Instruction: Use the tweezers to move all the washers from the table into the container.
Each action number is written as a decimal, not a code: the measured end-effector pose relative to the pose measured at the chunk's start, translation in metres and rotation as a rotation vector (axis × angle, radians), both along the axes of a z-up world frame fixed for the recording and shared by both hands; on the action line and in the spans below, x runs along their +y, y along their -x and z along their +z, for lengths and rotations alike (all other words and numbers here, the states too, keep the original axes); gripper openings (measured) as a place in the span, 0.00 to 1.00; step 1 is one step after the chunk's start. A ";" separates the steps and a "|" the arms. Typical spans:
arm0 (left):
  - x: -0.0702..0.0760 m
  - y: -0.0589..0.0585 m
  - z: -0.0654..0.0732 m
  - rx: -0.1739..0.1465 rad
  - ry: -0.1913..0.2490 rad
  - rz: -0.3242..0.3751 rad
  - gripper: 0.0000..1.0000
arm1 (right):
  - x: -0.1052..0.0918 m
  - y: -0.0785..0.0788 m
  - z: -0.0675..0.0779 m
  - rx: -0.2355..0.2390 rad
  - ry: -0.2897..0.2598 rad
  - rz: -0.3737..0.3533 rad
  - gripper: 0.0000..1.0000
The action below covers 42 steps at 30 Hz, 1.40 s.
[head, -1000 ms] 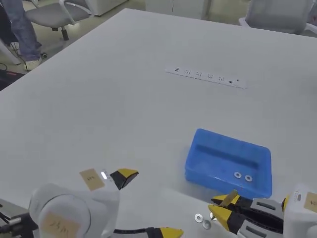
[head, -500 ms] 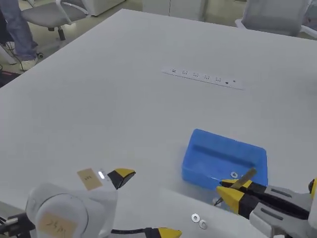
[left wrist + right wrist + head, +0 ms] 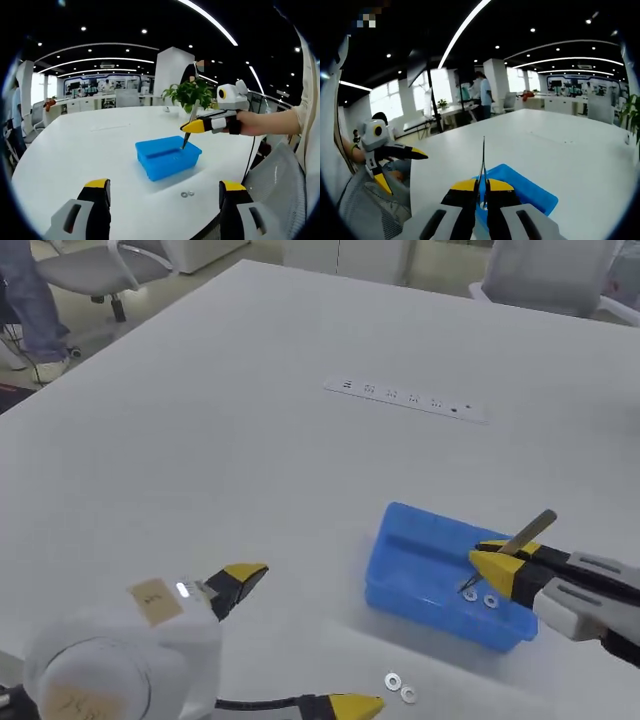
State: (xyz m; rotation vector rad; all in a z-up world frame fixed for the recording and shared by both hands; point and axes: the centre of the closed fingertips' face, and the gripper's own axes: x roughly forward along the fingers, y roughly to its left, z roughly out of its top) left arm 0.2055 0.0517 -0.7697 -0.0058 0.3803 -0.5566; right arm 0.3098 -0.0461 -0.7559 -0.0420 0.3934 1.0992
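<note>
Lifted from the table's near edge, my right gripper [image 3: 492, 562] now hangs over the blue container [image 3: 405, 598], jaws pinched on the tweezers [image 3: 528, 531]. The tweezers' tips point down inside, beside two washers [image 3: 489, 600]. Nearest me, my left gripper [image 3: 300, 640] sits level, jaws wide, holding nothing. Two loose washers [image 3: 392, 680] lie on the table [image 3: 200, 460] just before the container. Beyond it lies a power strip [image 3: 405, 399], with office chairs [image 3: 100, 265] farther off.

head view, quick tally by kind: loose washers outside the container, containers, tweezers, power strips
loose washers: 2
container: 1
tweezers: 1
power strip: 1
total: 5
</note>
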 end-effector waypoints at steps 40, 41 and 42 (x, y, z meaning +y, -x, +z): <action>0.004 -0.006 0.018 -0.087 0.040 0.046 0.97 | 0.001 -0.042 -0.063 0.095 0.073 -0.094 0.04; 0.004 -0.006 0.018 -0.087 0.039 0.046 0.97 | 0.001 -0.042 -0.059 0.087 0.066 -0.096 0.04; 0.004 -0.006 0.018 -0.087 0.040 0.046 0.97 | 0.001 -0.041 -0.055 0.083 0.060 -0.098 0.04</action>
